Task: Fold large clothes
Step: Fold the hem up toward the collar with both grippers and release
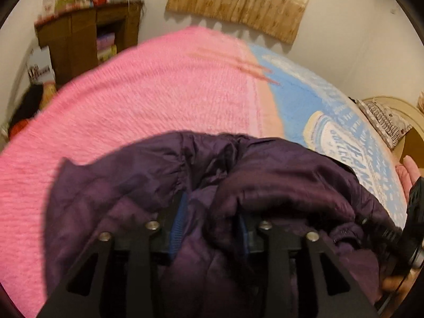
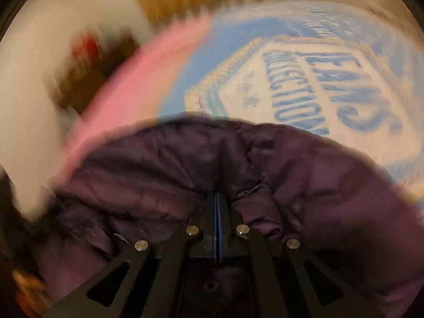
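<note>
A dark purple padded jacket point(image 1: 278, 185) lies bunched on a bed, over a pink blanket point(image 1: 148, 98) and a blue-and-white printed blanket point(image 1: 326, 122). My left gripper point(image 1: 212, 212) has its blue-padded fingers spread with a thick fold of the jacket between them. My right gripper point(image 2: 217, 204) has its fingers pressed together, and the jacket point(image 2: 331, 180) bulges around them; the tips are buried in the fabric. The right gripper also shows at the right edge of the left wrist view point(image 1: 413, 225). The right wrist view is blurred by motion.
A brown wooden shelf unit point(image 1: 87, 39) with stacked items stands at the back left by the wall. A tan curtain point(image 1: 241, 2) hangs on the back wall. A patterned pillow point(image 1: 384, 122) lies by the headboard at the right.
</note>
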`<state>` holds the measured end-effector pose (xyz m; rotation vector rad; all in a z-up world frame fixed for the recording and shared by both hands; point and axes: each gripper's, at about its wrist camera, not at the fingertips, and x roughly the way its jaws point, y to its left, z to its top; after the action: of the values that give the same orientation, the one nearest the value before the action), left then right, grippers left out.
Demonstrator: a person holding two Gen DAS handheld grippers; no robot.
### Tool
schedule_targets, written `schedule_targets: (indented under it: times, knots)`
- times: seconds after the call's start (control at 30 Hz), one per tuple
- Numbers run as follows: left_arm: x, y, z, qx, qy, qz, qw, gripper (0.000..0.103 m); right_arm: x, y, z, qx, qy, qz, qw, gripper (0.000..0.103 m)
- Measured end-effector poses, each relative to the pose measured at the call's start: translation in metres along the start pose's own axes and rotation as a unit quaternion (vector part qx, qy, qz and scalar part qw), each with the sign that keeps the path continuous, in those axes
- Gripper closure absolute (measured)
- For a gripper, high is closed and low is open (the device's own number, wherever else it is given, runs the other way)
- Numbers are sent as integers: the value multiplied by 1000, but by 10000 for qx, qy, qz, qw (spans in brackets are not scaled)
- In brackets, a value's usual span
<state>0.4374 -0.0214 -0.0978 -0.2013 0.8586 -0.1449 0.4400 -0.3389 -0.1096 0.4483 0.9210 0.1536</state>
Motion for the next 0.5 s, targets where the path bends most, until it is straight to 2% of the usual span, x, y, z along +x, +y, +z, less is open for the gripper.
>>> schedule_targets:
  times: [0.03,0.1,0.13,0.2,0.27,0.33,0.4,0.5]
  knots:
    - [-12,-1,-1,73,-175,124,9997,53,-3,-11,1,278,17,264,9993,103]
    - [-37,-5,2,65,-575,179,9982,52,-1,-28,2,628,88,717,9954,103]
    - [-44,-5,5,51,-702,110,9975,51,-1,-31,2,709,101,806,9942,103]
    - [-58,-19,19,118,-979,36,9951,44,0,-32,2,707,96,807,9942,103]
    - [-61,-41,37,340,-1152,238,9925,29,-1,-25,3,472,28,578,9972,103]
    - [-46,-61,54,502,-1016,457,9925,29,-2,-16,2,242,-1,364,9990,102]
    - [-18,-70,60,504,-670,672,9942,29,-2,-9,-3,158,-26,268,9995,103]
    - [13,-62,40,631,-279,1293,9892,37,-3,-9,-3,183,-28,300,9994,102]
